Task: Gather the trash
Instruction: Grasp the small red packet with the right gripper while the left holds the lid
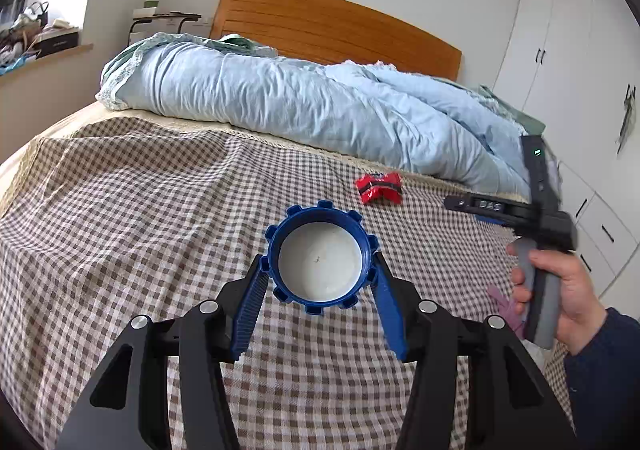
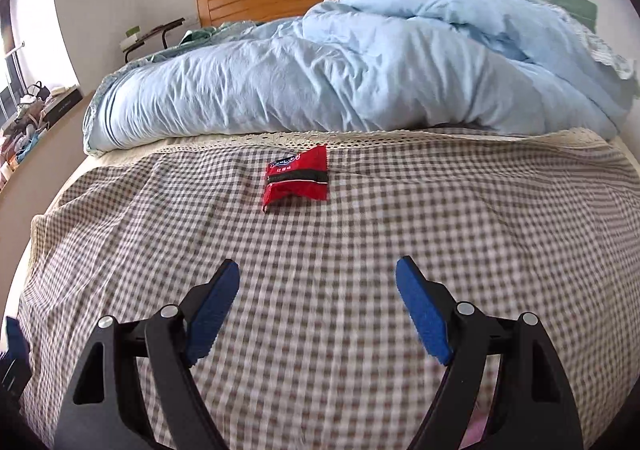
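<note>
My left gripper [image 1: 318, 264] is shut on a large blue notched bottle cap [image 1: 320, 256] with a white inner liner, held above the checked bedspread [image 1: 140, 209]. A crumpled red wrapper [image 1: 379, 187] lies on the spread beyond the cap, to its right. In the right wrist view that red wrapper [image 2: 297, 178] sits straight ahead near the lace hem, and my right gripper [image 2: 318, 270] stands open over the spread with nothing between its blue pads. A hand [image 1: 560, 282] holds the right gripper's grey handle at the right edge of the left wrist view. A small pink scrap [image 1: 505, 302] lies by that hand.
A rumpled light-blue duvet [image 1: 300, 97] is heaped across the far half of the bed under a wooden headboard [image 1: 332, 25]. White wardrobes [image 1: 560, 69] stand to the right. A cluttered sill [image 1: 36, 37] and a small side table [image 1: 164, 19] are at the left.
</note>
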`<state>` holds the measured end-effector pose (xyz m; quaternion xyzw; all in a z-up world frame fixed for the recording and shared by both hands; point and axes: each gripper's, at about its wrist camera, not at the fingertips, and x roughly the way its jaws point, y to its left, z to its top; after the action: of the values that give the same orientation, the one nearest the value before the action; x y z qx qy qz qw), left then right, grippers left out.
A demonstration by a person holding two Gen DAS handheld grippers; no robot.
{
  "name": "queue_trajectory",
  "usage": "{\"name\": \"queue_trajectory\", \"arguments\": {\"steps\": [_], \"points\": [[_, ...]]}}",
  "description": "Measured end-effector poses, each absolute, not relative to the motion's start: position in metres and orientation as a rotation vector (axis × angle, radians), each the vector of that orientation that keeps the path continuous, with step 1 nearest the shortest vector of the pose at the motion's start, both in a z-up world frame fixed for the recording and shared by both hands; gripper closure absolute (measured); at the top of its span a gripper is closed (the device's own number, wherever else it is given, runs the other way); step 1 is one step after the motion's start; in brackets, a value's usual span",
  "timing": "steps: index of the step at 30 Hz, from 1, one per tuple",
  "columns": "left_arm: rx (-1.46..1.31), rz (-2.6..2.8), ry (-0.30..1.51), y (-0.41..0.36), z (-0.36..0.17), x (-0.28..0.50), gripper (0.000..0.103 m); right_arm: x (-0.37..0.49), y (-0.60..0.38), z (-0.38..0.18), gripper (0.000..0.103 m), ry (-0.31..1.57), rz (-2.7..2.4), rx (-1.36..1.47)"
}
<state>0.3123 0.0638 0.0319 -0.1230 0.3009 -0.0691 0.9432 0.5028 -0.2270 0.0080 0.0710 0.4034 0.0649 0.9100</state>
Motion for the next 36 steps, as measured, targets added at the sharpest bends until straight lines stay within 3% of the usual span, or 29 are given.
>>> {"name": "queue_trajectory", "arguments": {"steps": [9,10,11,13,14,23,24,25,26,27,36], "points": [[-0.284,-0.143,0.67,0.077,-0.01,0.345,0.053,0.619,-0.195,-0.043,0.034,0.914,0.062,0.054],[-0.286,-0.127,0.669,0.079,-0.011,0.346,0.053,0.627,-0.192,-0.05,0.043,0.923,0.07,0.045],[-0.297,-0.107,0.676,0.082,-0.012,0.348,0.053,0.635,-0.191,-0.06,0.072,0.95,0.071,0.035],[-0.319,-0.104,0.682,0.088,-0.012,0.349,0.053,0.639,-0.188,-0.066,0.097,0.937,0.08,0.029],[-0.324,-0.09,0.674,0.091,-0.012,0.348,0.053,0.636,-0.186,-0.065,0.103,0.931,0.096,0.023],[-0.256,-0.021,0.673,0.082,0.001,0.336,0.053,0.566,-0.206,-0.005,0.103,0.76,0.147,-0.063],[-0.263,-0.019,0.676,0.083,0.001,0.336,0.053,0.563,-0.206,0.001,0.103,0.746,0.147,-0.102],[-0.271,-0.018,0.68,0.083,0.0,0.336,0.053,0.56,-0.204,0.003,0.079,0.744,0.144,-0.154],[-0.274,-0.016,0.689,0.084,-0.001,0.337,0.053,0.557,-0.2,0.004,0.027,0.73,0.126,-0.215],[-0.28,-0.013,0.689,0.084,-0.002,0.338,0.053,0.56,-0.197,0.003,0.02,0.693,0.115,-0.272],[-0.338,-0.095,0.705,0.09,-0.015,0.35,0.053,0.613,-0.157,-0.051,0.02,0.714,-0.011,-0.597]]}}
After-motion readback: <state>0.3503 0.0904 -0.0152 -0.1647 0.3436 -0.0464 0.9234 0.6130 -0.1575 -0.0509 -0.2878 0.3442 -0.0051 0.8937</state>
